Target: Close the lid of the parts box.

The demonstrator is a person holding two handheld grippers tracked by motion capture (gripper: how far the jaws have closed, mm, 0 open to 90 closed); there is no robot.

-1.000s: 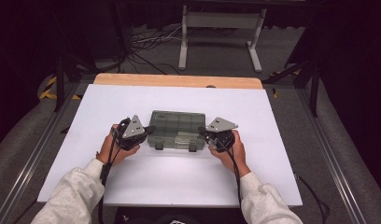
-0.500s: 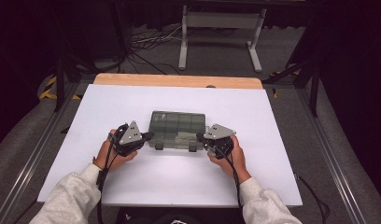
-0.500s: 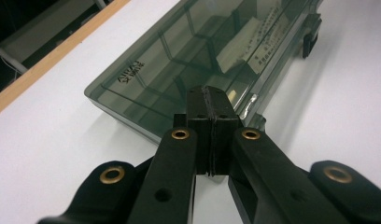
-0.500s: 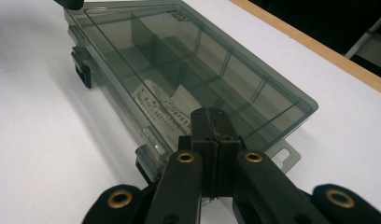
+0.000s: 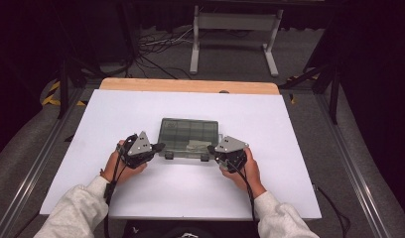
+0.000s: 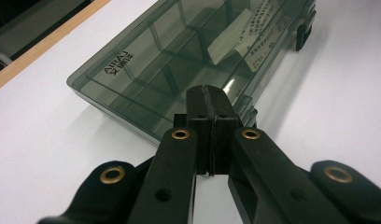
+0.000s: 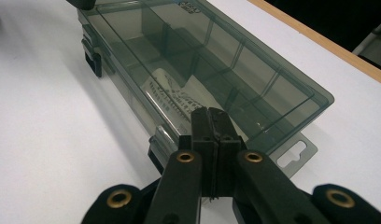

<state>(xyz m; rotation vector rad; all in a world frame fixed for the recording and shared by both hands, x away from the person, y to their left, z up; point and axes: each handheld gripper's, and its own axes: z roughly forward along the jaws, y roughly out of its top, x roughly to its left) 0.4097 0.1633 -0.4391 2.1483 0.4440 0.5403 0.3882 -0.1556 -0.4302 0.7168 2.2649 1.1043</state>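
Black plastic tongs come nearest: the left tongs (image 5: 160,146) and the right tongs (image 5: 211,148) each rest in a hand low over the white desk (image 5: 116,114), jaws pressed together with nothing between them. Just beyond and between them lies the smoky grey transparent plastic compartment box (image 5: 189,136), lid down, flat on the desk. In the left gripper view the closed tips (image 6: 211,105) sit at the box's near edge by a latch (image 6: 304,32); in the right gripper view the tips (image 7: 212,123) meet the other near corner. A printed paper slip (image 7: 179,95) lies inside. Farther off runs the desk's wooden rim (image 5: 190,86).
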